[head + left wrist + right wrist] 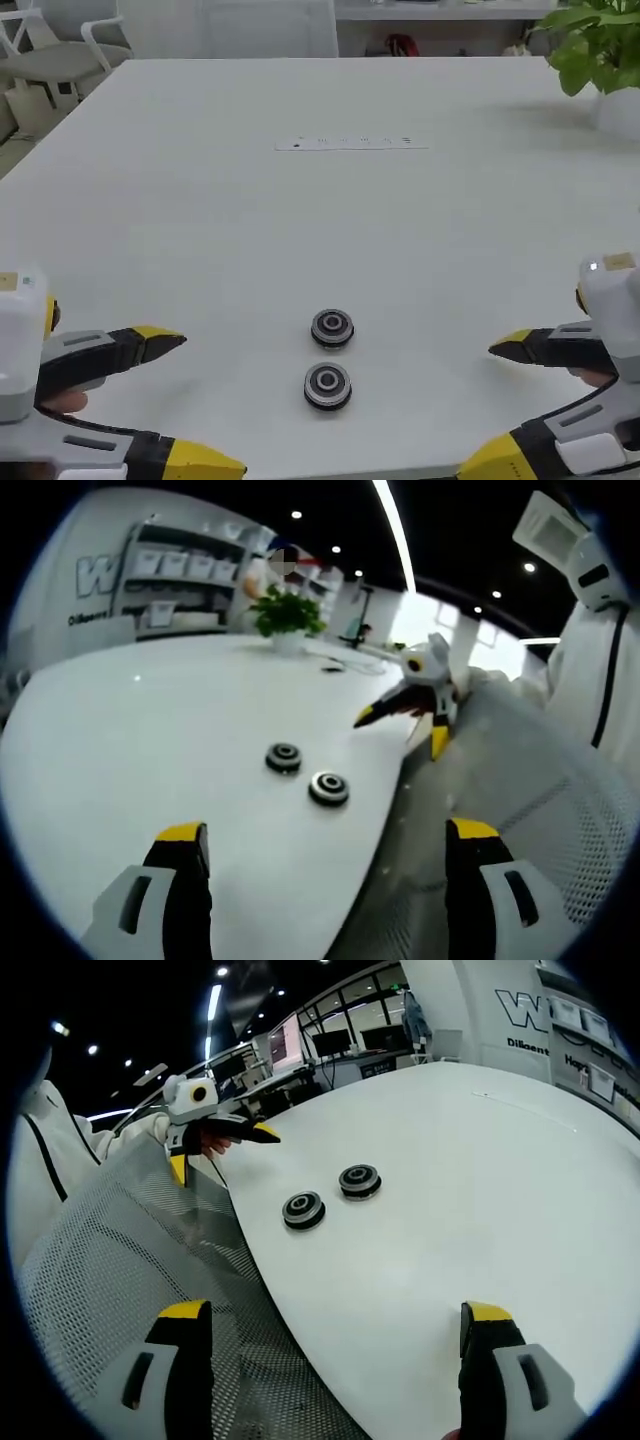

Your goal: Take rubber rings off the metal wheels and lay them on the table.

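Far wheel (pixel 332 328) and near wheel (pixel 327 386) lie flat by the 6 o'clock edge of the table (pixel 300 220), rubber rings (pixel 308 388) still on. Left gripper (pixel 210 403) is at their 9 o'clock, right gripper (pixel 478 408) at 3; both are spread wide and empty. Risk: the wheels are loose, so an unbraced pull could skid one off the edge.

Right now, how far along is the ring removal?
Done: nothing visible; no loose ring lies on the table. In hand: nothing; the left gripper and right gripper are both open and apart from the wheels. Left: the near wheel and far wheel stand side by side and both look unstripped, so both rings need to be pulled off and laid down.
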